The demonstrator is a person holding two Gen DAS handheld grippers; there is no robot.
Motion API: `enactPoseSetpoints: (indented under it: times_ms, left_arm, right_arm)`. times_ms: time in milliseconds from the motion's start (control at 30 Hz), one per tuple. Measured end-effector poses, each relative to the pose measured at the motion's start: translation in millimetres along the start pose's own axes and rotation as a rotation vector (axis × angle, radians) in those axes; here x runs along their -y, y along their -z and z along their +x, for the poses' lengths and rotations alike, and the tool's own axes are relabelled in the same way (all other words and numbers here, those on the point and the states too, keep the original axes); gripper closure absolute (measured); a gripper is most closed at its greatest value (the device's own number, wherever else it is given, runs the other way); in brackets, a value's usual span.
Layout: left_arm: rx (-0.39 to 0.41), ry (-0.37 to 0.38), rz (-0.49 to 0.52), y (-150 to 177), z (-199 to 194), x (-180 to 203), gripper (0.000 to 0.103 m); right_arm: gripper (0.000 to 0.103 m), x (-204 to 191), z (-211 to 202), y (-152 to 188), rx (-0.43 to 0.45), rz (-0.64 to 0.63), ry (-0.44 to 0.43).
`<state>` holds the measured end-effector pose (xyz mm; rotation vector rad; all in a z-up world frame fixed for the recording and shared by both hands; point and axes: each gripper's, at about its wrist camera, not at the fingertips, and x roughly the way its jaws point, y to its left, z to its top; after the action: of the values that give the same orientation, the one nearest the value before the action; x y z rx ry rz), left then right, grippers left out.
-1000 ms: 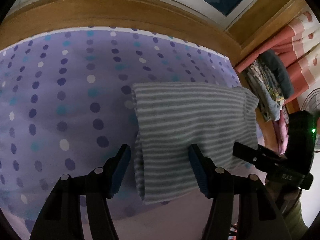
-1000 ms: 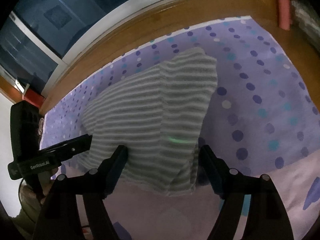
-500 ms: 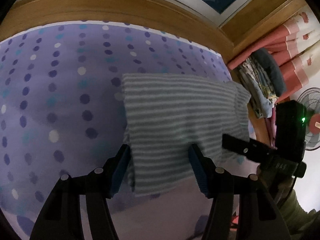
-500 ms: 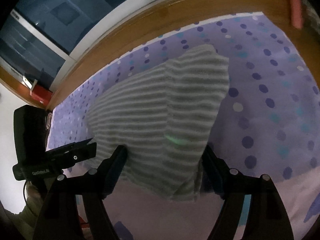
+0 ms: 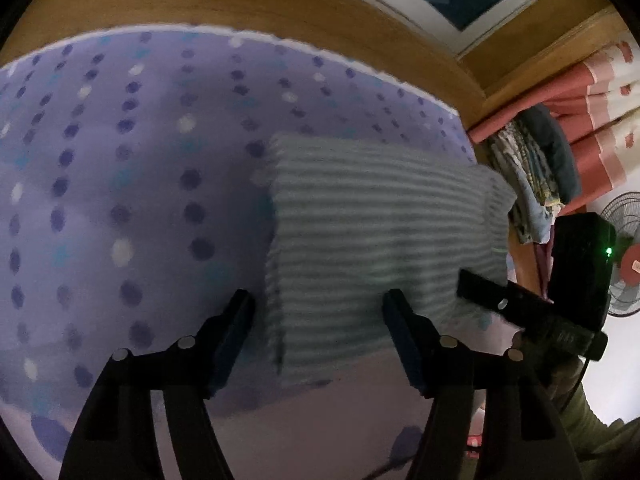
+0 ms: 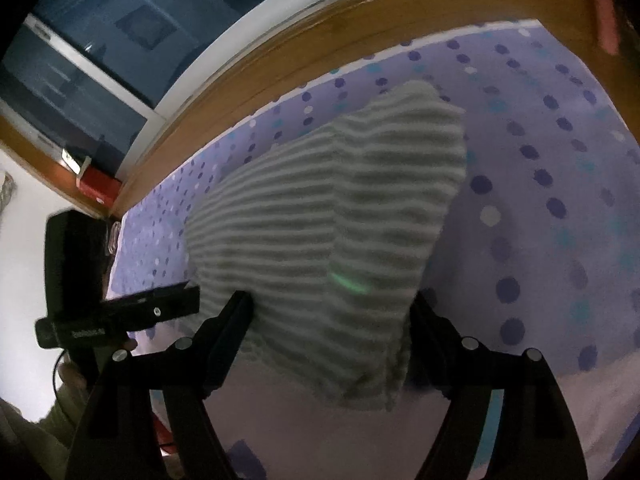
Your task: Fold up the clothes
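Left wrist: folded striped garment on dotted sheet

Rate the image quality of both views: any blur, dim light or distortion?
Left wrist view: dim, the striped cloth and dotted sheet smeared by motion blur. Right wrist view: dim too, somewhat sharper, green light streak on the cloth. Both bend the wooden frame into fisheye curves.

Bed spread with a lilac sheet dotted in dark blue, teal and white, bordered at the far side by a wooden frame. Lying directly on it: a folded grey-and-white striped knit garment, apparently flat, though blurred.
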<state>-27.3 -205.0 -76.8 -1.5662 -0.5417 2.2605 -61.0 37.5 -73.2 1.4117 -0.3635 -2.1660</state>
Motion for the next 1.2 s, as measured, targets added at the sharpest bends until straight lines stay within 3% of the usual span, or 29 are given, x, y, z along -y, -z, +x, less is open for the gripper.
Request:
enactPoseSetpoints:
  times_ms: [133,200,233,367,467,667,867,1200]
  left_arm:
    - [0.018,-0.005,0.0,-7.4,7.8,5.8,0.034]
    - [0.026,-0.003,0.007,-7.2,8.2,6.8,0.037]
    - [0.032,0.017,-0.003,-5.7,7.4,5.8,0.046]
    - [0.072,0.011,0.03,0.8,0.1,16.4,0.067]
    - [0.095,-0.023,0.074,3.0,-7.5,26.8,0.071]
    - [0.14,-0.007,0.032,1.8,-30.2,18.6,0.071]
    - [0.191,-0.043,0.028,8.9,-60.3,6.4,0.071]
    - [0.276,-0.092,0.006,37.5,-128.9,-55.7,0.071]
  right_arm:
    - [0.025,-3.2,4.2,-4.1,0.016,-0.039,0.019]
    - [0.036,-4.4,4.9,-2.5,0.039,-0.054,0.017]
    - [0.047,-3.4,4.2,-0.9,0.046,-0.051,0.0]
    - [0.059,0.3,0.3,4.1,0.07,-0.035,-0.062]
    - [0.061,0.1,-5.1,5.2,0.078,-0.024,-0.089]
    - [0.062,-17.5,-11.7,5.4,0.088,-0.041,-0.129]
    - [0.062,-48.9,-7.5,5.6,0.097,-0.094,-0.156]
    - [0.062,-135.1,28.4,20.0,0.085,-0.173,-0.193]
